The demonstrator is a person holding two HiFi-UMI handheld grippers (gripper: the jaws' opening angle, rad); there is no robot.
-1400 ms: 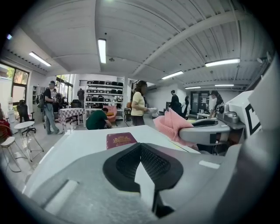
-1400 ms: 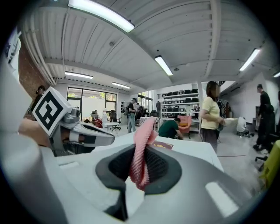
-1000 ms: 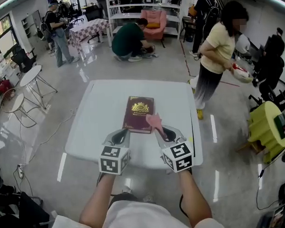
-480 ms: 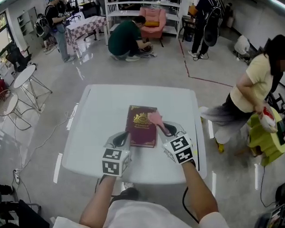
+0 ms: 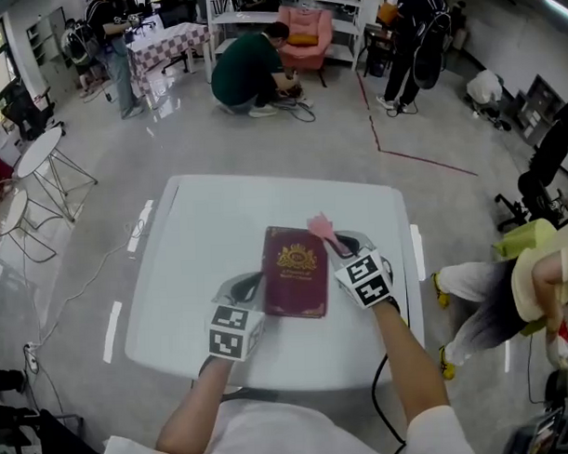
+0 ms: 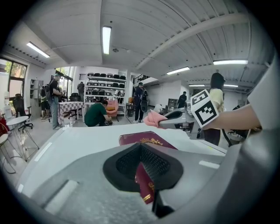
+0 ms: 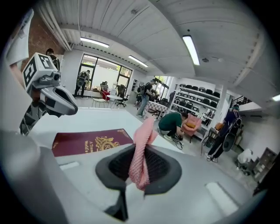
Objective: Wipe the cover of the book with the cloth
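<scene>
Toward the near edge of the white table, a maroon book is lying flat, cover up. The left tongs are clamping the book's left edge near its near corner. The right tongs are pinching a pink cloth, holding it beside the book's far right corner.

We see a white table on a glossy grey floor. Beyond its far edge, well apart, a person in a green shirt crouches near a pink armchair and white shelving. Off the far left corner stand a round white side table and a table under a checked cloth. Past the right edge run a red floor line and a person in a yellow top.
</scene>
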